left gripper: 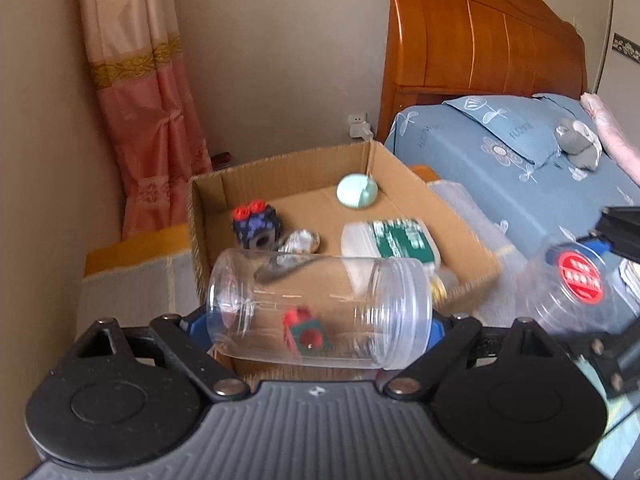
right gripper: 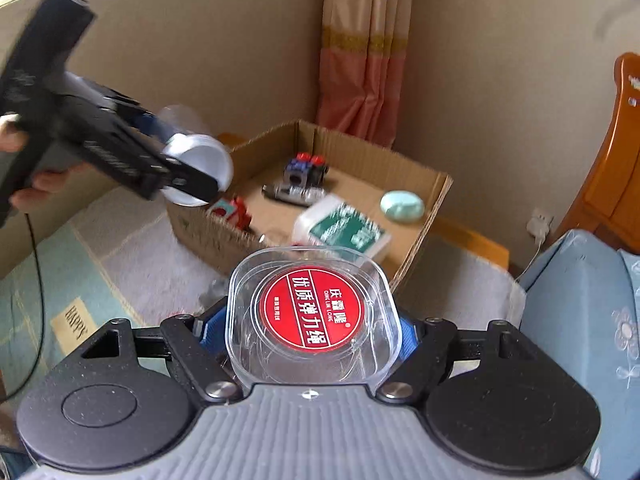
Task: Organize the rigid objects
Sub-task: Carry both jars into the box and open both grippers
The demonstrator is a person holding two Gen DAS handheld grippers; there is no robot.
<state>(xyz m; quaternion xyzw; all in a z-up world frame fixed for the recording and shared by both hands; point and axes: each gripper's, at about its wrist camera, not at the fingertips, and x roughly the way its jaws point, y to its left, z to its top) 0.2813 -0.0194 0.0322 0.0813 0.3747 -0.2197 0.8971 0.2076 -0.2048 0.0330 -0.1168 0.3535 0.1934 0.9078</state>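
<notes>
A clear plastic jar is held sideways between the two blue pads of the left gripper, with its threaded open mouth turned to the right and its closed bottom to the left; the jar is empty, and the things seen through it lie behind it. In the right wrist view the same jar is seen from its round end, clamped in the left gripper, which is carried by a hand at the left edge. The right gripper is closed on a square clear box with rounded corners and a round red label with white characters; the blue pads press on its two sides. In the left wrist view this box appears at the right, above the bed cover. An open cardboard box stands on a low surface between the curtain and the bed. Inside it are seen a pale green oval thing near the far corner, a white bottle with a green label lying on its side, a dark toy with two red caps, a shiny silver thing just beside the toy, and a small red and green toy against the near wall. Both pictures are somewhat blurred.
</notes>
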